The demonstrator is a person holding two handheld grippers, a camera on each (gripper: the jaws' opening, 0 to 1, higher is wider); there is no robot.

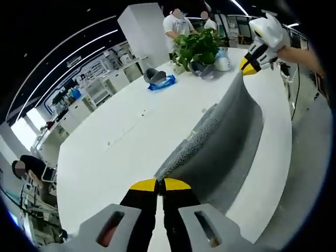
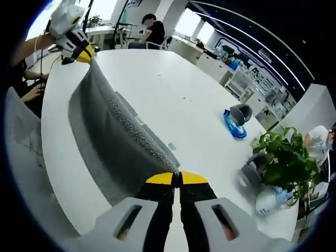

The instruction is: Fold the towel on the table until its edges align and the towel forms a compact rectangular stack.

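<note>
grey towel (image 1: pixel 226 136) is stretching lengthwise above the white worktop (image 1: pixel 126 131), its long axis running from the left claw (image 1: pixel 160 185) to the right claw (image 2: pixel 177 179); each claw is pinching one end, jaws closed on cloth.

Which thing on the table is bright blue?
The crumpled blue item beside the small grey object. The towel is grey, the plant green and the table white.

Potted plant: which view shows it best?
Left gripper view. The potted plant sits whole at the table's far end, unobstructed. In the right gripper view the plant is larger, but near the frame edge and more distorted.
</note>
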